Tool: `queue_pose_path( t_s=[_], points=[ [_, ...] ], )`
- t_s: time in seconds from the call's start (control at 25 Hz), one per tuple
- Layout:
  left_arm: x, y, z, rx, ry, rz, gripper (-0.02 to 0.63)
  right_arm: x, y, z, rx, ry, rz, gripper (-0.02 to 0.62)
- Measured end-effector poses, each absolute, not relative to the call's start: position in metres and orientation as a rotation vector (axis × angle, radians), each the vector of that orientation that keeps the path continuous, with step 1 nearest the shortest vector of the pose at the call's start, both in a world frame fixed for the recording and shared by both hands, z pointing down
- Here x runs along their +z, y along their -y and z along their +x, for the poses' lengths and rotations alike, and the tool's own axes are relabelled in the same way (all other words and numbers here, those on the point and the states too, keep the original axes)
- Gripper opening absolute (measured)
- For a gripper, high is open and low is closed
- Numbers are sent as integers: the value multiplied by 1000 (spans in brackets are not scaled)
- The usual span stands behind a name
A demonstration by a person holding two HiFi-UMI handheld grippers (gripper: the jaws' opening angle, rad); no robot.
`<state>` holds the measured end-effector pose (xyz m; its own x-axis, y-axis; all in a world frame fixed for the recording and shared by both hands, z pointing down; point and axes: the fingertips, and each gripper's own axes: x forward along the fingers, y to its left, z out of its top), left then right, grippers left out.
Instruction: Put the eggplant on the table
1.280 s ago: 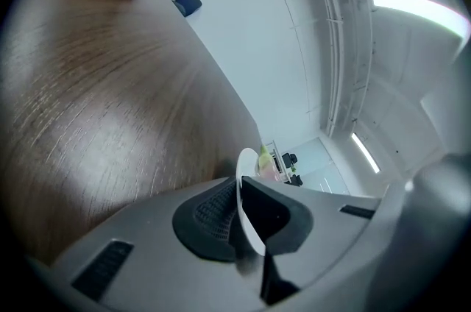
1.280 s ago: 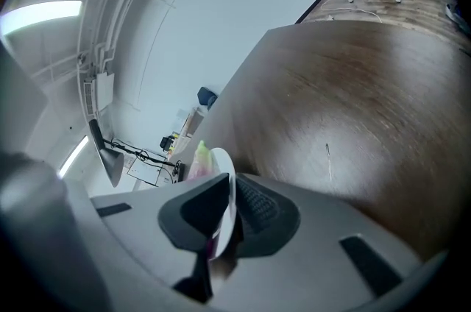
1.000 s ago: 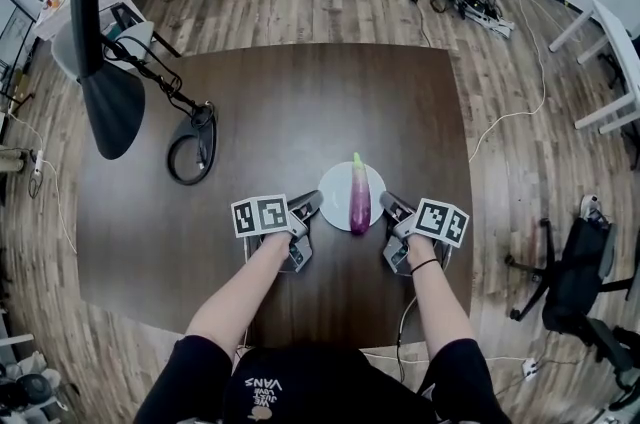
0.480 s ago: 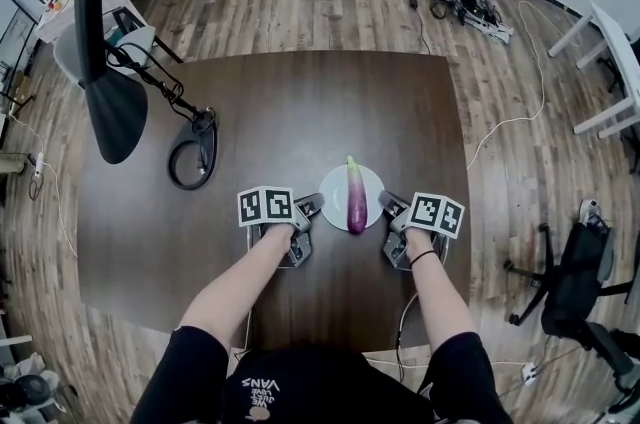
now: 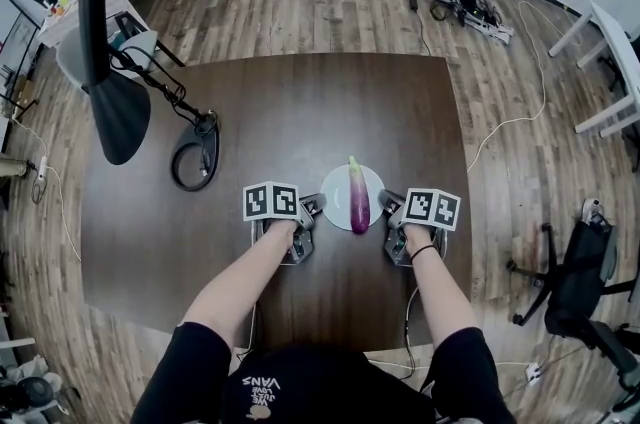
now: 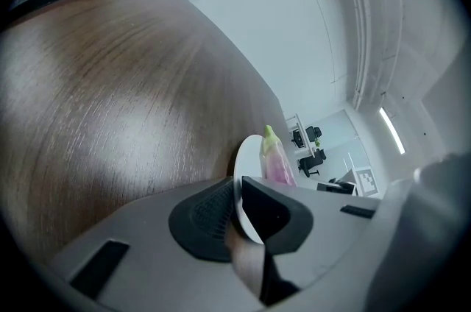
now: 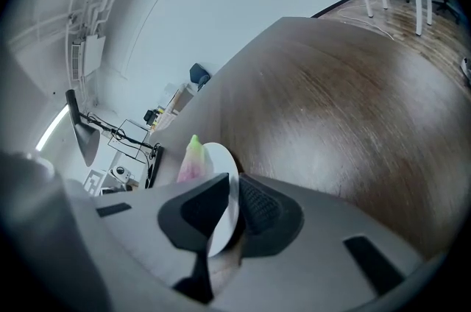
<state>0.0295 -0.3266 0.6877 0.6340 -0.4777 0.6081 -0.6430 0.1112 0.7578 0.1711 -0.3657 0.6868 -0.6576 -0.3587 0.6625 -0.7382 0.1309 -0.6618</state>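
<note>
A purple eggplant [image 5: 359,197] with a green tip lies on a small white plate [image 5: 337,184] near the front of the dark wooden table [image 5: 300,102]. My left gripper [image 5: 315,205] is shut on the plate's left rim. My right gripper [image 5: 388,204] is shut on its right rim. In the left gripper view the plate [image 6: 246,156] runs edge-on between the pads of the left gripper [image 6: 237,194], with the eggplant [image 6: 276,163] beyond. The right gripper view shows the plate [image 7: 221,163] pinched in the right gripper [image 7: 234,204], the eggplant [image 7: 190,160] behind. I cannot tell if the plate touches the table.
A black lamp [image 5: 115,112] on an arm and a looped cable [image 5: 195,152] sit on the table's left part. An office chair [image 5: 580,272] and a white table [image 5: 615,42] stand on the floor to the right.
Both grippers have tipped a little, and their marker cubes have drawn slightly inward and up in the picture. The plate with the eggplant has stayed between them.
</note>
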Motion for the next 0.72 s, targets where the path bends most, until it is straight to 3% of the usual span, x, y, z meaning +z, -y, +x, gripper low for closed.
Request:
queue_pose_path(
  t_s=[0.72],
  points=[
    [675,324,15,224,1071,1636,120,672,359,179,1417,2088,1147,87]
  ],
)
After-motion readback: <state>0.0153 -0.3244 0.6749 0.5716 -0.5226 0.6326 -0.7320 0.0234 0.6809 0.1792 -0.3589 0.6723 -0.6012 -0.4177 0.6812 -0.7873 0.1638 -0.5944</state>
